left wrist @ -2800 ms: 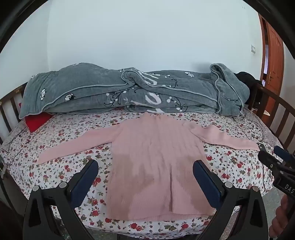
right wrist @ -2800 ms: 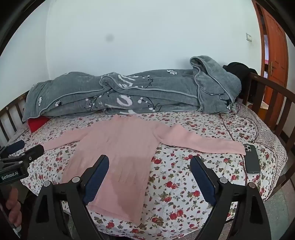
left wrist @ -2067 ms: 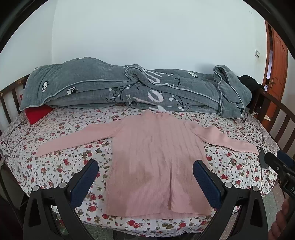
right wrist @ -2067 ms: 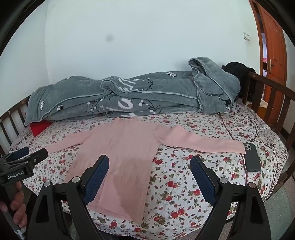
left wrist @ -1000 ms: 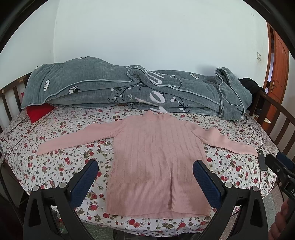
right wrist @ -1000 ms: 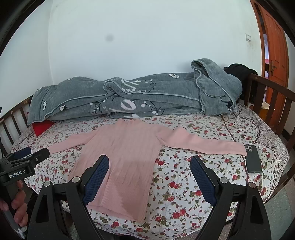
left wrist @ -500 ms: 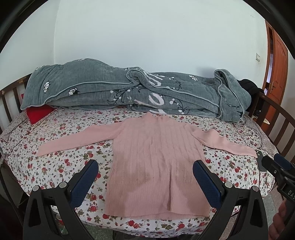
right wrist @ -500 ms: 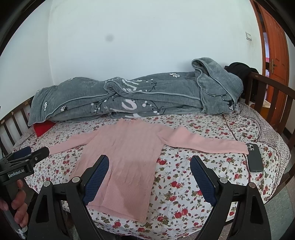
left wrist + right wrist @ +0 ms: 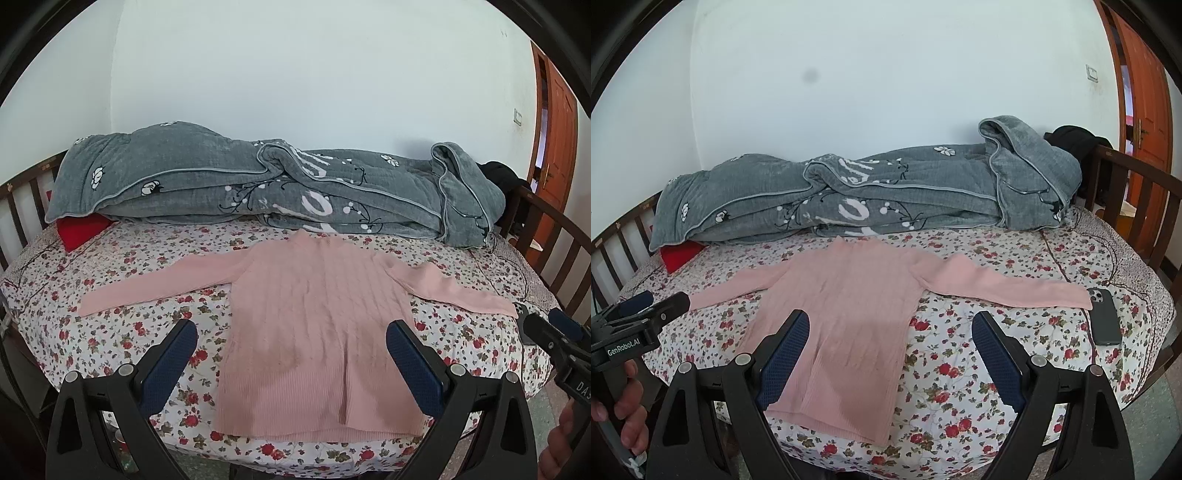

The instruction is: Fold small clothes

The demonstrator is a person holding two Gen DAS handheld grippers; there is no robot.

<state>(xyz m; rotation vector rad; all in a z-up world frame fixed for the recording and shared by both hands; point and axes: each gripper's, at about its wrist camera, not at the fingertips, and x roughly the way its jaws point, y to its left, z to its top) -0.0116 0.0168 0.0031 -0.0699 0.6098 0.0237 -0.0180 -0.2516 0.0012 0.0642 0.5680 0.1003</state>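
With both my left gripper (image 9: 291, 350) and right gripper (image 9: 890, 341) hanging jaws wide and empty short of the pink ribbed knit sweater (image 9: 317, 325) spread flat on the floral-sheeted bed (image 9: 122, 332), I judge a sleeve grab could drag the dark phone (image 9: 1105, 320) touching its cuff.

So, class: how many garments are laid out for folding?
1: the pink sweater lies flat mid-bed, sleeves spread both ways. A dark item on the far rail may be clothing; more could hide under the grey blanket.
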